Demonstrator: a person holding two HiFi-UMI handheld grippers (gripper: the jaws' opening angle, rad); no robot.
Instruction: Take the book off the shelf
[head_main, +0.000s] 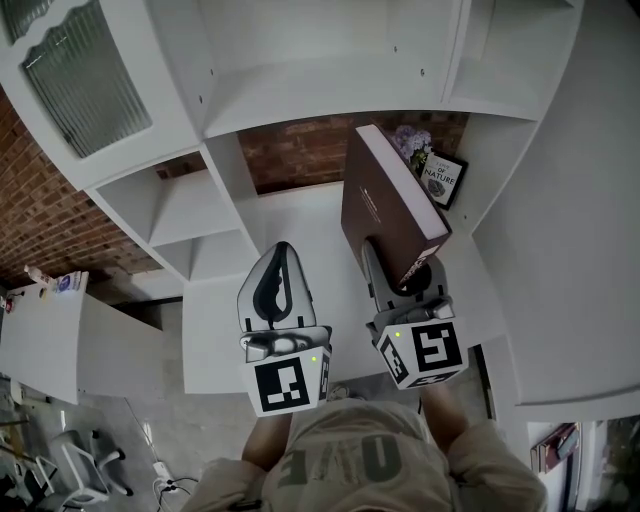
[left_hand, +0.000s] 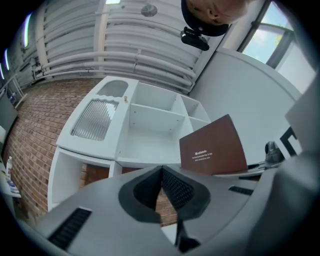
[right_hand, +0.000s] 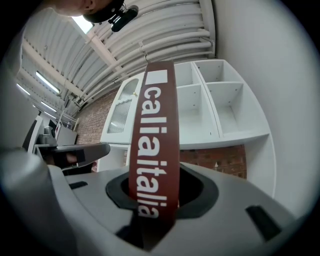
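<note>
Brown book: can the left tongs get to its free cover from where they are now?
Probably yes. The left tongs are shut and empty beside the brown book, with nothing between them. The right tongs clamp only its near end, leaving the cover free. The left would have to open first.

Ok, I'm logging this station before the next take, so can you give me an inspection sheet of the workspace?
Surface: white shelf unit with open compartments.
Job's things: brown book, tilted, gripped at its lower end.
Clutter: a Nature-titled cover and purple flowers behind the book.
Grippers: right gripper shut on the book; left gripper shut, nothing between its jaws.
Cables: a cord on the floor, lower left.
Surroundings: brick wall behind the shelf unit; office chair on the floor.
</note>
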